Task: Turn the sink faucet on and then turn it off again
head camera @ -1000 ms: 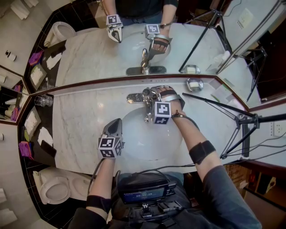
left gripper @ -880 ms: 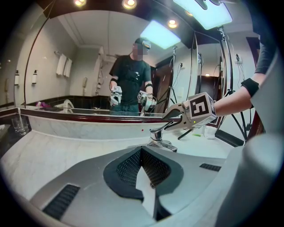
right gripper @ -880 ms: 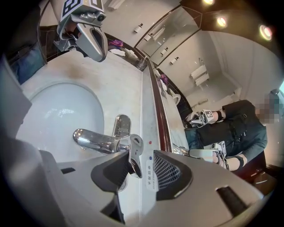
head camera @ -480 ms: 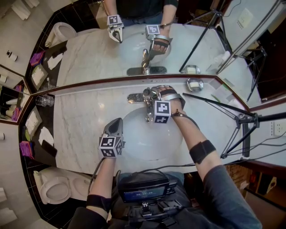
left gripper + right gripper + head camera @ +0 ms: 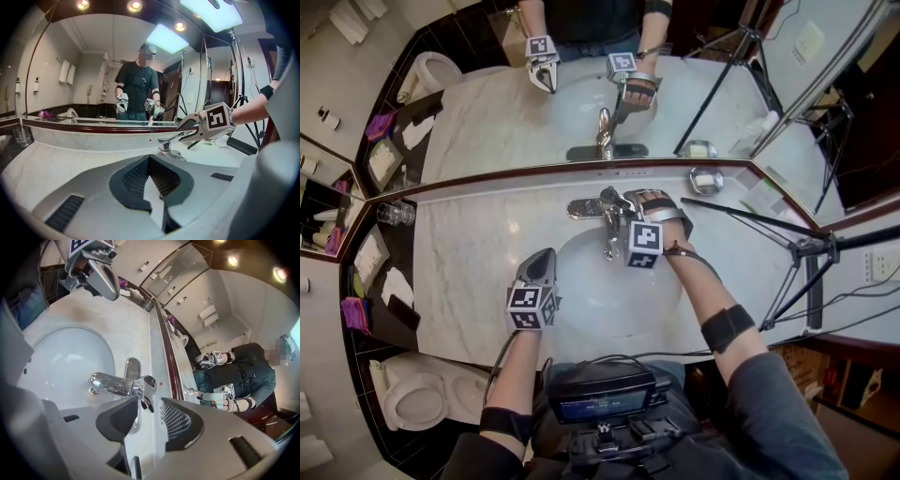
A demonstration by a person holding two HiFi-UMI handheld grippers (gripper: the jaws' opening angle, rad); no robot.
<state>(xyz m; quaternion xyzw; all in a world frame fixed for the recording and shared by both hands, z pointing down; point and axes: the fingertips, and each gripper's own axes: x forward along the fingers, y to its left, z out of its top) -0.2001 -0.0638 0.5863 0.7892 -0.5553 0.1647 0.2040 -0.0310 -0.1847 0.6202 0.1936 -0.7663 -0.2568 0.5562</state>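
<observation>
Right gripper [image 5: 149, 405] at the faucet [image 5: 112, 382]
Its jaws, apart and just opening, flank the faucet lever [image 5: 148, 386] behind the basin [image 5: 581, 309]; the left gripper [image 5: 546, 257], jaws together, hovers front-left of the faucet

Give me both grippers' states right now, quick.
Left gripper: tongs closed, holding nothing.
Right gripper: tongs open around the shiny chrome faucet lever, not clamped on it.

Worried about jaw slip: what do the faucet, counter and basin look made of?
Faucet: polished chrome-look metal, mirror reflections. Counter: likely marble or imitation, grey veining, glossy. Basin: probably glazed white ceramic, smooth sheen.
</observation>
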